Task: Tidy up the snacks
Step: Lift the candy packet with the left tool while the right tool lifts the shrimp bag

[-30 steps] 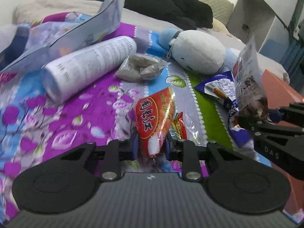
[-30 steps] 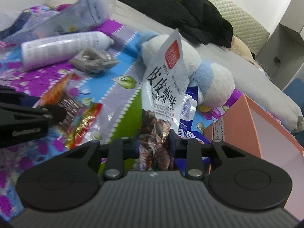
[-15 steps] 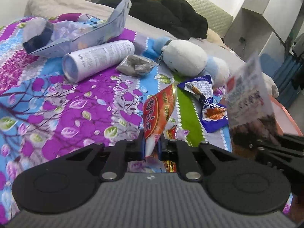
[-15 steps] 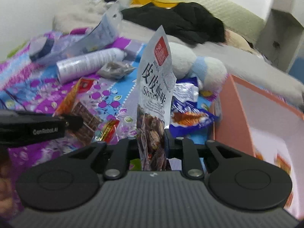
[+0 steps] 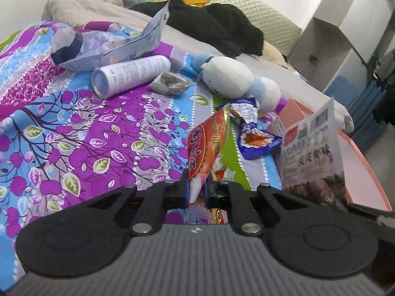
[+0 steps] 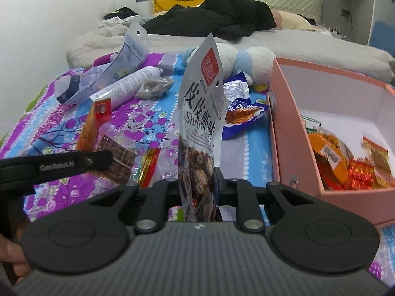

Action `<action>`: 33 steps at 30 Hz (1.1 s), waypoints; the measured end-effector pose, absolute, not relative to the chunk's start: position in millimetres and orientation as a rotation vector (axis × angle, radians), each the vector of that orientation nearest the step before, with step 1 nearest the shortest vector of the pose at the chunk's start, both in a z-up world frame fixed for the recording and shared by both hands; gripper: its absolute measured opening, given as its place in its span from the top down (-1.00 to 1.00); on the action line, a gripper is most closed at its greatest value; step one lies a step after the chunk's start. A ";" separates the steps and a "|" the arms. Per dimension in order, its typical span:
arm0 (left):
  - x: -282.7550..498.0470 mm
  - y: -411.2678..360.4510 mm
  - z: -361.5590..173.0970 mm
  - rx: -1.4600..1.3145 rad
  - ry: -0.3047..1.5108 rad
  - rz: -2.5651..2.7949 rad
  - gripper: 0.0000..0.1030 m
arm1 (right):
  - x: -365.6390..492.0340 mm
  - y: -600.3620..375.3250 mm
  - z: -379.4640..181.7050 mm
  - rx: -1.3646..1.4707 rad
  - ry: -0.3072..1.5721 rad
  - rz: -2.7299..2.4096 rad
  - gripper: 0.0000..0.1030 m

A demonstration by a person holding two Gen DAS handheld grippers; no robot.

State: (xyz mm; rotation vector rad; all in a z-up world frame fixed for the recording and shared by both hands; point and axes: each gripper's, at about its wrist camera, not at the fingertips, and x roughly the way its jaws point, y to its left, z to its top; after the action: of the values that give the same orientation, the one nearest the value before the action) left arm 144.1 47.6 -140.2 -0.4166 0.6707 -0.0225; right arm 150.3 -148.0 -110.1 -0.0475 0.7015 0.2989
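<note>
Bedspread (image 5: pixel 74 135) with purple flowers is serving as the sorting surface; loose snacks are lying mid-frame. Pink box (image 6: pixel 291 133), at right of the right wrist view, is already holding packets, so likely the collection point. Left tongs (image 5: pixel 196 192) are pressed nearly together, pinching the red snack packet (image 5: pixel 207 143) by its lower end, upright. Right tongs (image 6: pixel 197 187) are pinching the shrimp-flavour pouch (image 6: pixel 202 103) by its base, just beside the box.
</note>
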 end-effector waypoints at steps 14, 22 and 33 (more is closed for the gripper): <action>98.6 37.7 -91.0 -0.408 0.612 -0.045 0.77 | 115.0 -166.6 -63.6 0.051 0.623 0.349 0.60; 100.8 9.1 -71.2 -0.391 0.587 -0.122 0.77 | 99.9 -204.7 -42.7 0.058 0.566 0.284 0.60; 130.4 -61.3 -29.8 -0.313 0.540 -0.337 0.77 | 88.7 -273.7 -18.1 0.130 0.466 0.094 0.59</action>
State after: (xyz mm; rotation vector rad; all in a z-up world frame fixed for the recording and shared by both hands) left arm 130.4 -61.3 -29.8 -0.3131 0.5395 -0.3371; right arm 88.7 -273.7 -18.1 0.1298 0.4661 0.0945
